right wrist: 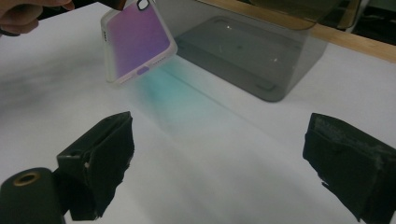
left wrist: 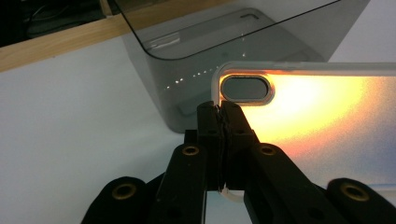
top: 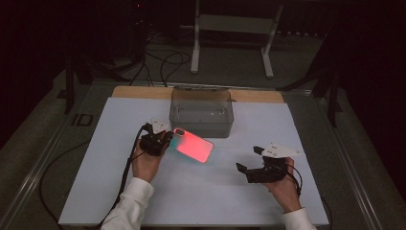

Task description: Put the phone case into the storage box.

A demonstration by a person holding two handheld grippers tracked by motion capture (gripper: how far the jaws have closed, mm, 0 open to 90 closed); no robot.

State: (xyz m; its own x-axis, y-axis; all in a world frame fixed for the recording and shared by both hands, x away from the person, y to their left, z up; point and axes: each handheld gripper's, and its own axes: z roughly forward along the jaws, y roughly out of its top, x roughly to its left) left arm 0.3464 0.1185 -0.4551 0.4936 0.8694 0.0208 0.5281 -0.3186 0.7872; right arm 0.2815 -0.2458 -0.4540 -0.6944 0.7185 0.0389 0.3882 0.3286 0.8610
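One smoky, see-through plastic bin [top: 201, 112] is standing open-topped toward the far middle of the white sheet [top: 95, 182] that is covering the bench, with a strip of bare wooden edge [top: 134, 92] showing just behind it. One phone case [top: 192, 144] (clear-rimmed, glowing pink to orange in the high view and looking purple in the right gripper view) is being held up off the sheet just in front of the bin's near left corner, tilted, its far end with the camera cutout nearest the left tongs [top: 165, 138]. Those tongs are pressing together on the case's rim right beside the oval cutout, as the left gripper view shows, with the bin wall [left wrist: 196, 60] rising close behind the case [left wrist: 322, 116]. The right tongs [top: 249, 162] are sitting well apart from the case, out to the right over bare sheet, their jaws spread wide with nothing between them; in the right gripper view the case [right wrist: 135, 44] and the bin [right wrist: 252, 60] are lying ahead with open sheet between. Two hands are working here, each holding one gripper, with two white sleeves coming in from the near edge. Beyond the bench, a white metal frame [top: 196, 43] and loose black cables [top: 163, 62] are lying on the dark floor.
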